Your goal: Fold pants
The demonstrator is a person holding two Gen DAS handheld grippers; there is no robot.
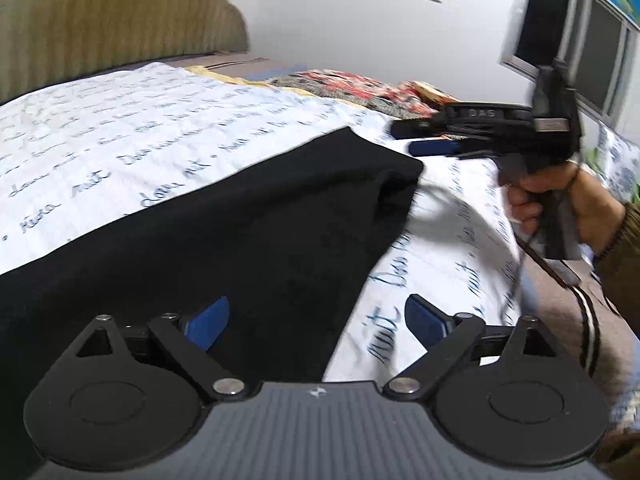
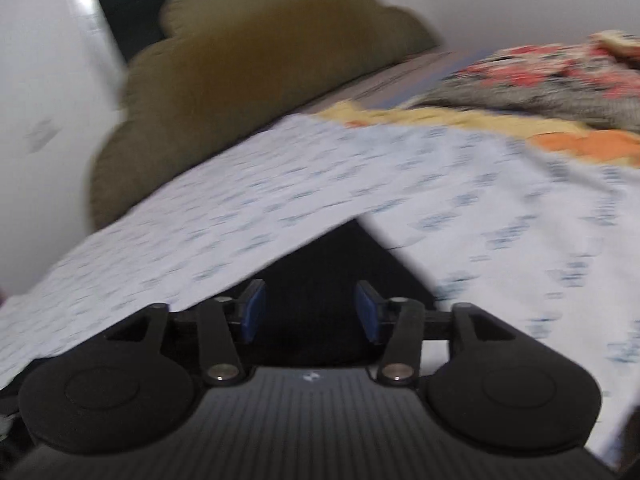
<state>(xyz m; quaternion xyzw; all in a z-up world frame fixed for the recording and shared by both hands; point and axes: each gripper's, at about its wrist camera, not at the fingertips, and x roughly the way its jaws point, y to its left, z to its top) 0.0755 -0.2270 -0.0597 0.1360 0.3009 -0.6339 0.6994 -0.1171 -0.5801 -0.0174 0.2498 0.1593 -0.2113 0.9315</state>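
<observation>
Left tool (image 1: 316, 322) (jaws wide) hovers over black pants (image 1: 224, 224).

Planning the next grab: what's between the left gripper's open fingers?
In the left wrist view, the left gripper spans the black pants' edge and bare printed sheet.

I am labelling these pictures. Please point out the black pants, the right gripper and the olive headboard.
black pants (image 1: 248, 216), left wrist view, on the flat middle.
right gripper (image 1: 424, 138), left wrist view, between its blue fingertips.
olive headboard (image 2: 256, 68), right wrist view, on its padded front.
</observation>
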